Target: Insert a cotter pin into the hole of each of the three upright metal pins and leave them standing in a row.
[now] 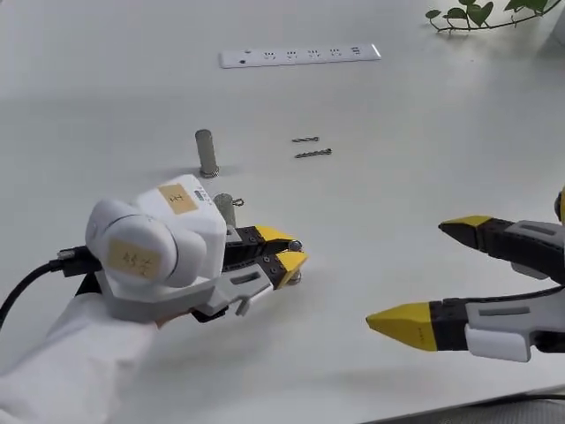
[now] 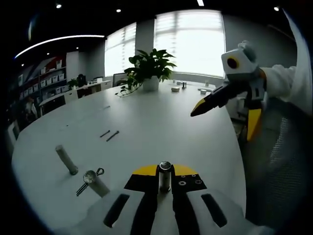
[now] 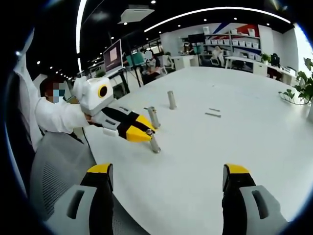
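My left gripper [image 1: 288,257] [image 2: 165,185] is shut on an upright metal pin [image 1: 296,276] [image 2: 165,171] [image 3: 154,143] that stands on the white table. Just behind it stands a second pin [image 1: 225,208] [image 2: 96,182] [image 3: 153,116] with a cotter pin [image 1: 237,202] [image 2: 99,172] through its top. A third, bare pin [image 1: 206,152] [image 2: 66,159] [image 3: 171,99] stands farther back. Two loose cotter pins [image 1: 312,154] [image 2: 112,135] [image 3: 212,114] lie beyond them. My right gripper [image 1: 410,274] [image 3: 167,178] hovers open and holds nothing, well to the right of the pins.
A white power strip [image 1: 300,56] lies at the far side of the table [image 1: 397,177]. A potted plant [image 1: 472,13] [image 2: 149,66] stands at the far right corner. The table's near edge runs under my right gripper.
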`<state>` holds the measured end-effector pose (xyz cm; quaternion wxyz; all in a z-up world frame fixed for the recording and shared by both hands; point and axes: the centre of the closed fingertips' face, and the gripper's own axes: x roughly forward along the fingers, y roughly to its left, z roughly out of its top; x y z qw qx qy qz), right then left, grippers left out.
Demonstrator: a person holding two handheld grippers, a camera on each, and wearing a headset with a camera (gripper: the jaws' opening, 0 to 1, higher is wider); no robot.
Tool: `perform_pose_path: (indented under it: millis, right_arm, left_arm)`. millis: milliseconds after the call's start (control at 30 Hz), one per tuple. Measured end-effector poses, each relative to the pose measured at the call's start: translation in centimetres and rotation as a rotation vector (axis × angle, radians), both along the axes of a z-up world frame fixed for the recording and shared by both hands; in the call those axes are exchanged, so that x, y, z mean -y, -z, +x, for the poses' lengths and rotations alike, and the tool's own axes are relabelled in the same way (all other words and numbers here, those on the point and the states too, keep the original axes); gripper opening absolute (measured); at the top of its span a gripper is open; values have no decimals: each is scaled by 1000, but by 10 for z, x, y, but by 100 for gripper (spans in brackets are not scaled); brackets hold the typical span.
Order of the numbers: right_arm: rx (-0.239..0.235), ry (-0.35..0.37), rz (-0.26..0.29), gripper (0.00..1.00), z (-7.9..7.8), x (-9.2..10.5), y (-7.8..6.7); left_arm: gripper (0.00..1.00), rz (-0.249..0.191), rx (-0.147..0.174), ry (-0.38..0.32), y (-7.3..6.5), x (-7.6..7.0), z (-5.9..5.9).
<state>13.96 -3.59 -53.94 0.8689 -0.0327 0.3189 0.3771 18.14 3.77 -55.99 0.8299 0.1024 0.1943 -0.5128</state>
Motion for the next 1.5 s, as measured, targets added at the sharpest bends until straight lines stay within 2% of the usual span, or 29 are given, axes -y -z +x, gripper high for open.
perform_pose_path:
  millis: [100,167,267,333,467,500,533,567,600,700,767,800,900,1000,1133,1233,1333,1500]
  right_arm:
    - [-2,-8,0,91,-1,-2,0]
    - [-3,-10,1,91,-2,-2,0]
    - [-4,-10,0,91,-2,-2,0]
    - [-6,-12,1,91,-2,-2,0]
    - [-9,-19,-3,90,-3,-2,1]
    - [-9,-20,-4,90,-3,-2,1]
    - [-8,-21,-4,90,-2,-2,1]
    - [-8,-21,-3,90,-2,-2,0]
    - [-7,-22,-1,90,-2,-2,0]
    - [-10,-28,-5,90,-1,-2,1]
    - [-10,-33,-10,90,0,-1,2]
    - [-10,-35,-10,90,1,-1,1]
    - [-8,-37,-10,90,2,0,0]
    - [-8,-52,-20,89,4,1,0]
    - [-6,-74,-37,89,8,3,-2]
    - [0,-95,-54,89,14,6,-5]
    - [9,-143,-101,86,26,12,-7]
    - [41,-270,-214,86,51,19,-14]
  left_arm:
    - [6,6,-1,-6,0,1,0]
    - [10,14,-8,-11,1,0,0]
    - [24,4,-33,-17,0,-4,-2]
    - [31,4,-28,-9,-4,-5,-5]
    - [45,-24,-49,3,-11,-9,-14]
    - [48,-103,-128,5,-17,-8,-24]
    - [51,-127,-144,6,-20,-10,-28]
    - [54,-117,-128,9,-20,-15,-30]
    - [56,-117,-128,3,-20,-17,-33]
    - [69,-120,-154,-14,-20,-23,-39]
    - [86,-81,-181,-28,-13,-29,-43]
    - [89,-54,-179,-16,-9,-31,-48]
    - [89,-41,-206,-39,-2,-36,-54]
    - [95,-39,-213,-71,1,-40,-58]
    - [99,-67,-229,-80,-8,-39,-62]
    - [99,-69,-229,-83,-13,-39,-64]
    - [99,-57,-224,-100,-11,-42,-63]
    - [99,-77,-232,-134,-15,-46,-63]
